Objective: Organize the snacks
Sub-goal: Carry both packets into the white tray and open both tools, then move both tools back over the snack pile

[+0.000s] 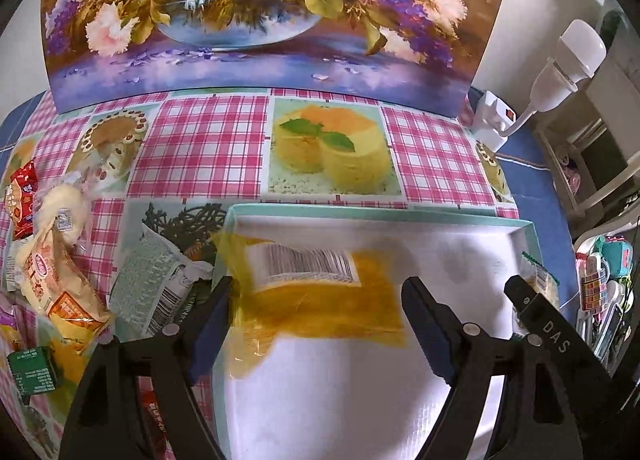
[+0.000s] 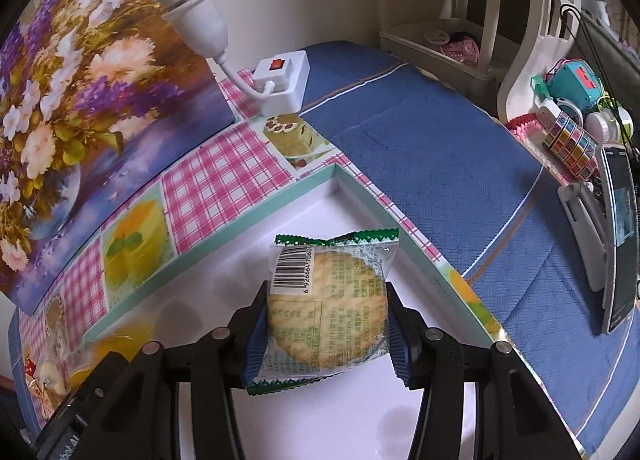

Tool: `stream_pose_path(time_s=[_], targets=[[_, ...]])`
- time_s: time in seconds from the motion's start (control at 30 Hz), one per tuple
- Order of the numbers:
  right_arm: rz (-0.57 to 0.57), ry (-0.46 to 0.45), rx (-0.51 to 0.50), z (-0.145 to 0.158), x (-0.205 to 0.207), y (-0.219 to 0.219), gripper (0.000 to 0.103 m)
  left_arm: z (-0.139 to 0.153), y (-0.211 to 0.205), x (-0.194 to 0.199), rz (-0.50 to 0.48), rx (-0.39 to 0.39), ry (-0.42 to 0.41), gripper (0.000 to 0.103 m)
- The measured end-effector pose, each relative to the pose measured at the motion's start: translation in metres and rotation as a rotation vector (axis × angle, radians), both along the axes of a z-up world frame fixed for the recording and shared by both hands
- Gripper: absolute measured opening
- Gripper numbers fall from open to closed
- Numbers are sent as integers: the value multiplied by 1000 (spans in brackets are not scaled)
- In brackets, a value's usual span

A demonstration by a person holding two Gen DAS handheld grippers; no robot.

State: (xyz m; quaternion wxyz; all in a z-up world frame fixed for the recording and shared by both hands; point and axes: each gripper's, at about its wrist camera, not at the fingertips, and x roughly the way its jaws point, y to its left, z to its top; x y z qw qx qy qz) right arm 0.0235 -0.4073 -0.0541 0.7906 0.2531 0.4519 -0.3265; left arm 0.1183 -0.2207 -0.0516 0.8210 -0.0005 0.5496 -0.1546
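A white tray with a teal rim (image 1: pixel 360 213) (image 2: pixel 224 244) lies on the checked tablecloth. Over its left part my left gripper (image 1: pixel 318 288) stands open. A yellow snack packet with a barcode label (image 1: pixel 320 300) shows blurred between its fingers, loose from the pads. My right gripper (image 2: pixel 326 292) is shut on a round cracker in a clear, green-edged wrapper (image 2: pixel 332 312), held just above the tray's right corner. One right finger (image 1: pixel 532 300) shows at the right edge of the left wrist view.
Left of the tray lie several loose snacks: a cream and orange packet (image 1: pixel 52 260), a red packet (image 1: pixel 22 199), a grey-green packet (image 1: pixel 160 280). A flower painting (image 1: pixel 260 19) leans behind. A white lamp (image 2: pixel 188 7), switch box (image 2: pixel 280 75) and phone on a stand (image 2: pixel 620 240) stand to the right.
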Motion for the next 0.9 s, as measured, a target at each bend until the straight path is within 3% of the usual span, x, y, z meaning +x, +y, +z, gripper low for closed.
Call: stream_pose_path(time_s=[0.2,0.33,0.9], targets=[[3,12,6,-3,3,1,54,10,9,0,19,-29,-12,85],[0,17,14,-5,3,-2,57,18,16,1,44,-40,-31,97],[57,6,3,4,0,11,85,42,67,-3,186,-42,-84,97]])
